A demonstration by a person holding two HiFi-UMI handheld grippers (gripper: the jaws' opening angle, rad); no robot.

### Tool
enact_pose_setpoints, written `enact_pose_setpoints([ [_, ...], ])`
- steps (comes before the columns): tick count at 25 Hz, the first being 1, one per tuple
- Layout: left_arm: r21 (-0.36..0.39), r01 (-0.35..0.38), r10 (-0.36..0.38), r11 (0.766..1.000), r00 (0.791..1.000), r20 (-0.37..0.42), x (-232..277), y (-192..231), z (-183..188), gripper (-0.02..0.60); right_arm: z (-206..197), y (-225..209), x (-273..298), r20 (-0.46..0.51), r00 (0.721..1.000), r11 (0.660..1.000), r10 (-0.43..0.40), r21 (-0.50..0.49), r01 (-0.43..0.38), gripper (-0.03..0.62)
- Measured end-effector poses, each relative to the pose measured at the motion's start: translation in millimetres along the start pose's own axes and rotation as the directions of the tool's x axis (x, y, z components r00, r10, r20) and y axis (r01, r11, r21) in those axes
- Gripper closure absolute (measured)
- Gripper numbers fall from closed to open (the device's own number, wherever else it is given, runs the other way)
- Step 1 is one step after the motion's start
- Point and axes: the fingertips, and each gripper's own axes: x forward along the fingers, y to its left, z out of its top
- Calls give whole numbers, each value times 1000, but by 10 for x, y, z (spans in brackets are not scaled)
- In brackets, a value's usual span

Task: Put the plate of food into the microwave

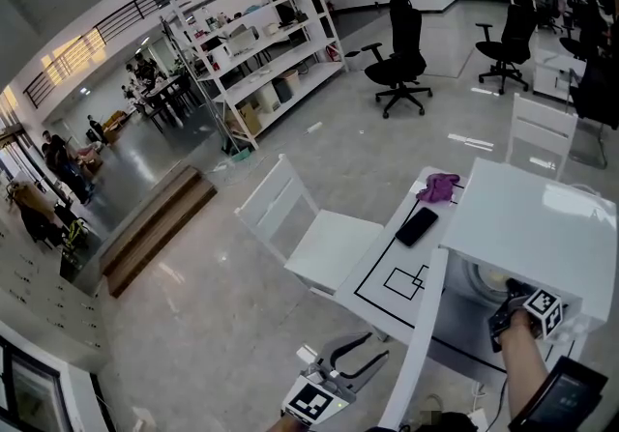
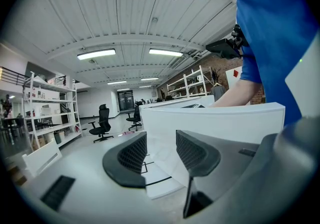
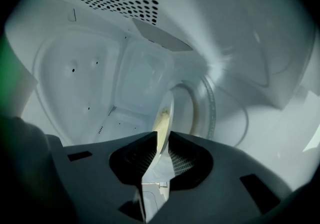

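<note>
Nearly done, judging by the right gripper view: plate of food (image 3: pixel 164 115) was inside the microwave (image 1: pixel 527 217) at 4 o'clock, its rim between the right gripper's (image 3: pixel 161 140) slightly parted, seemingly unclamped jaws, while the left gripper (image 2: pixel 161 150) at 6 o'clock waited with jaws apart and empty, and only withdrawal was left.

A glossy pale-grey floor (image 1: pixel 290 121) fills the head view. At upper centre stands a white shelving unit (image 1: pixel 259 39) (its shelves crowded with boxes), with black office chairs (image 1: pixel 398 58) to its right. A white chair (image 1: pixel 314 232) sits mid-frame, with wooden steps (image 1: pixel 155 227) at left. In the left gripper view, fluorescent ceiling lights (image 2: pixel 96 54) glow at upper left.
</note>
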Motion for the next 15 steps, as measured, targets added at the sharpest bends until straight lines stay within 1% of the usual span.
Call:
enact_pose_setpoints([
  [2,5,5,-5,1000,1000,2,8,9,14,393,12,24,10,1,1000,1000,4,-6,-4,531],
  [4,5,5,-5,1000,1000,5,-1,17,17,393,11,43,3,-7,1000,1000,4,-13,-4,520],
  [7,4,2,-2,1000,1000,7,-37,43,8,393,-43,59,-3,-28,1000,1000,11,-16,-11,516],
  [12,3,11,-12,1000,1000,15,-38,55,-29,393,-104,42,9,-49,999,1000,14,10,-14,516],
  [15,-9,11,-11,1000,1000,6,-43,78,-19,393,-131,67,-7,-59,998,1000,2,-7,-3,516],
])
